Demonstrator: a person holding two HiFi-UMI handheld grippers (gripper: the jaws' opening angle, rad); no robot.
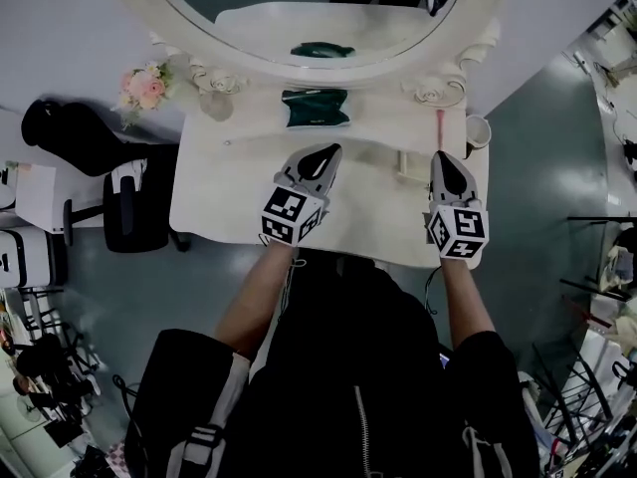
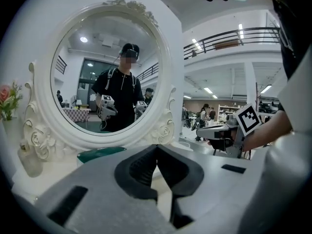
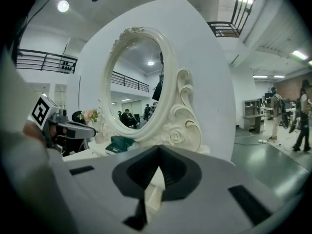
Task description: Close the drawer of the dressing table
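Hand-held grippers [image 1: 323, 154] [image 1: 444, 159] hover, seemingly, just above dressing table [image 1: 224, 192].

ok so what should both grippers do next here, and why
Probably lower both toward the front edge of the dressing table, ready to push. The left gripper and right gripper are shut and empty, above its top near that edge. The drawer front can't be made out from above.

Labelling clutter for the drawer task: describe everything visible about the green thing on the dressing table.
The green thing is dark green, soft-looking, roughly rectangular with uneven edges; pouch or folded cloth, I cannot tell. It lies flat on the white tabletop, centred just before the oval mirror, which reflects it. Only the tabletop touches it.
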